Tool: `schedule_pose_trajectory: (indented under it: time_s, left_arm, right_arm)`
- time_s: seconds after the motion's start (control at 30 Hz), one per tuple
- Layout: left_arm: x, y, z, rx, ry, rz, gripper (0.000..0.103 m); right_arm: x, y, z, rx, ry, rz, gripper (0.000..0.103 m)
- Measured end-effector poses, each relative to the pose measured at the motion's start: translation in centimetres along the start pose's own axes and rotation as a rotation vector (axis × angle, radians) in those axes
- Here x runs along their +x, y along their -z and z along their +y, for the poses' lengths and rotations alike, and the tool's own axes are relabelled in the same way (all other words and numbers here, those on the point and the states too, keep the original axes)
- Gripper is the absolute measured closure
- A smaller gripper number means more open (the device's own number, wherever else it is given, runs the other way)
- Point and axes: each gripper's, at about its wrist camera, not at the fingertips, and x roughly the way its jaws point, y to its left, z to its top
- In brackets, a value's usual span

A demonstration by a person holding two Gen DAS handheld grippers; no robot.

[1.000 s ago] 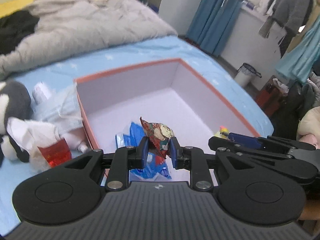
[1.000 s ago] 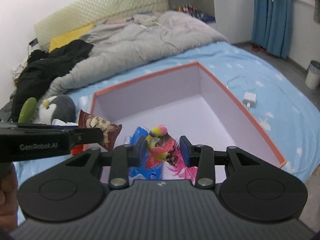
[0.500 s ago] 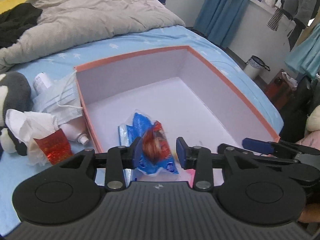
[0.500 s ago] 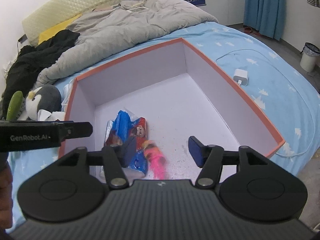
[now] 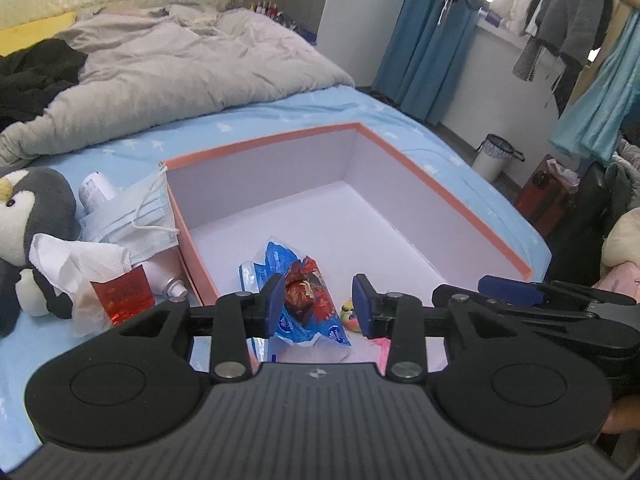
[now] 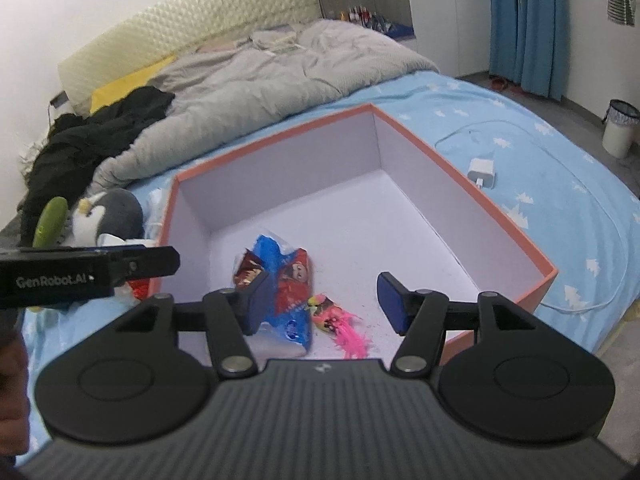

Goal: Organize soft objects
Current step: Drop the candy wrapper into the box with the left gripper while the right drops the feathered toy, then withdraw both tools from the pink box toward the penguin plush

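Observation:
An open box with an orange rim (image 5: 452, 196) (image 6: 472, 178) lies on the blue bedsheet. On its floor at the near end, a red snack packet (image 5: 304, 286) (image 6: 246, 272) rests on blue packets (image 5: 294, 326) (image 6: 282, 280). Beside them lies a pink and yellow feathered toy (image 5: 349, 314) (image 6: 334, 316). My left gripper (image 5: 318, 306) hangs open above the packets, touching nothing. My right gripper (image 6: 326, 302) is open wider above the toy, also empty. Each gripper shows at the edge of the other's view.
Left of the box lie a penguin plush (image 5: 28, 216) (image 6: 108, 216), a face mask (image 5: 136, 216), crumpled tissue (image 5: 76, 256), a red packet (image 5: 122, 296) and a white bottle (image 5: 96, 190). A grey duvet (image 6: 260, 80) covers the far bed. A white charger (image 6: 482, 172) with its cable lies right of the box.
Both grippers opened: the left let go of the red snack packet, the right let go of the feathered toy. Both items now lie in the box, and both grippers have drawn back.

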Motion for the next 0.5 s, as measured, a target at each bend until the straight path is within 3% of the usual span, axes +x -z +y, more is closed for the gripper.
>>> schedule_pose_trajectory:
  time_s: [0.5]
  left_arm:
    - [-5.6, 3.0, 0.1, 0.003, 0.024, -0.073, 0.060]
  right_arm:
    - [-4.3, 2.3, 2.6, -0.016, -0.057, -0.095, 0.042]
